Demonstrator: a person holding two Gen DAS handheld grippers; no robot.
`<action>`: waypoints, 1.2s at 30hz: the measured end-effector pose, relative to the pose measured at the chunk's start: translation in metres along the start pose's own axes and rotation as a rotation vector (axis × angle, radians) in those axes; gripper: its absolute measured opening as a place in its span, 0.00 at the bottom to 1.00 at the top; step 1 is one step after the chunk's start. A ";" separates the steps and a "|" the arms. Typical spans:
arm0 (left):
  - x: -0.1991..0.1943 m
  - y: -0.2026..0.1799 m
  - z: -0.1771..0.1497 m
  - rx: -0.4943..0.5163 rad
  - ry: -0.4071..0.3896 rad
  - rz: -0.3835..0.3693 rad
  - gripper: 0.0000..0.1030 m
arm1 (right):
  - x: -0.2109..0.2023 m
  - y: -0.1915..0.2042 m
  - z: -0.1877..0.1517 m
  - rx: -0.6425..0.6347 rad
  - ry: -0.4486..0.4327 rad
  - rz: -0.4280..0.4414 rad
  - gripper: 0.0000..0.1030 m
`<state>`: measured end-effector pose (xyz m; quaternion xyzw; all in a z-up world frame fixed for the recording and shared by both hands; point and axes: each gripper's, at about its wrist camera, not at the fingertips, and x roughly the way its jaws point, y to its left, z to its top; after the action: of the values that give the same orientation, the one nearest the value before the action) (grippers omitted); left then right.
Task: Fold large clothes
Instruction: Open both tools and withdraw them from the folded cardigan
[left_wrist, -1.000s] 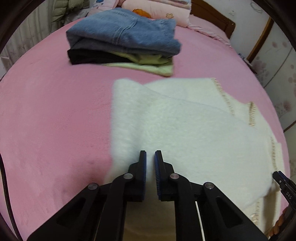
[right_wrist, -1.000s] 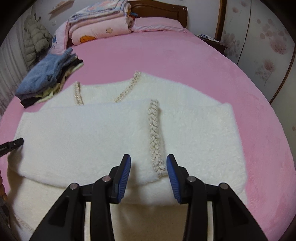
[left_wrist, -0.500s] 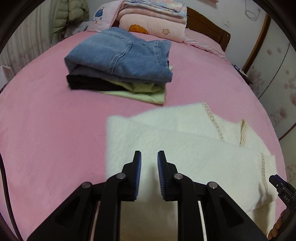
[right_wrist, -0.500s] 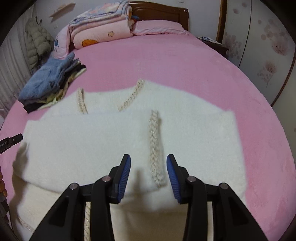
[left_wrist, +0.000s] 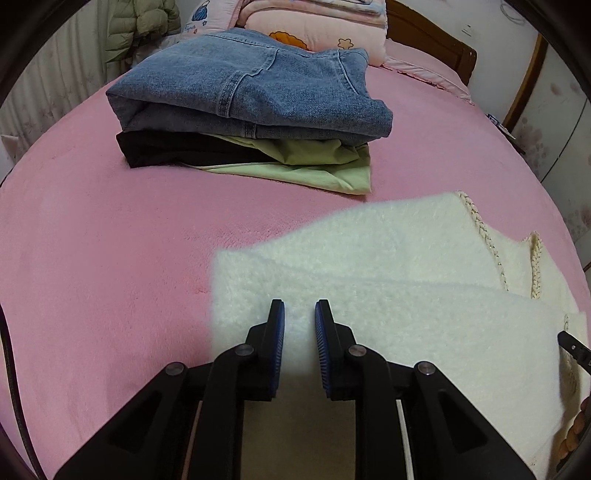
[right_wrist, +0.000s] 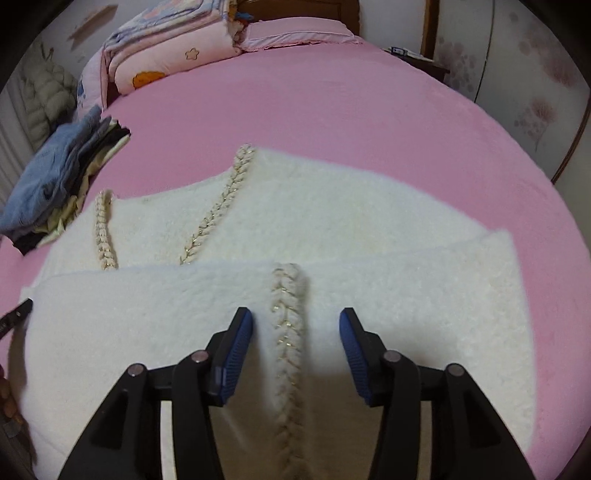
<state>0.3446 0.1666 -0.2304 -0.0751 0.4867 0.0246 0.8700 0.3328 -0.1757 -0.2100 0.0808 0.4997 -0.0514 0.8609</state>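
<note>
A fluffy white garment (right_wrist: 332, 221) with braided gold-flecked trim (right_wrist: 288, 306) lies partly folded on the pink bed (right_wrist: 332, 103). It also shows in the left wrist view (left_wrist: 388, 258). My left gripper (left_wrist: 299, 314) is open by a narrow gap, holding nothing, above the garment's left end. My right gripper (right_wrist: 295, 325) is open wide and empty, its jaws on either side of the braided trim, just above the folded layer.
A stack of folded clothes topped by blue jeans (left_wrist: 251, 88) sits at the far left of the bed, also visible in the right wrist view (right_wrist: 55, 177). Folded pink quilts (right_wrist: 166, 55) and the wooden headboard (left_wrist: 436, 44) lie beyond. Wardrobe doors (right_wrist: 535, 92) stand to the right.
My left gripper has opened slightly and drawn back toward the garment's left edge. The right gripper stays open and has moved forward over the braided trim.
</note>
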 end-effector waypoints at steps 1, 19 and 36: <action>-0.001 -0.002 0.000 0.007 0.001 0.005 0.16 | -0.003 -0.002 -0.002 0.011 0.000 0.004 0.48; -0.211 -0.001 -0.029 0.059 -0.140 -0.013 0.80 | -0.183 -0.014 -0.059 0.025 -0.108 0.103 0.50; -0.343 0.017 -0.140 0.021 -0.209 -0.039 0.86 | -0.315 -0.005 -0.139 -0.063 -0.264 0.126 0.55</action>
<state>0.0449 0.1727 -0.0124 -0.0724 0.3918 0.0101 0.9171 0.0574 -0.1520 -0.0049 0.0773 0.3773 0.0084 0.9228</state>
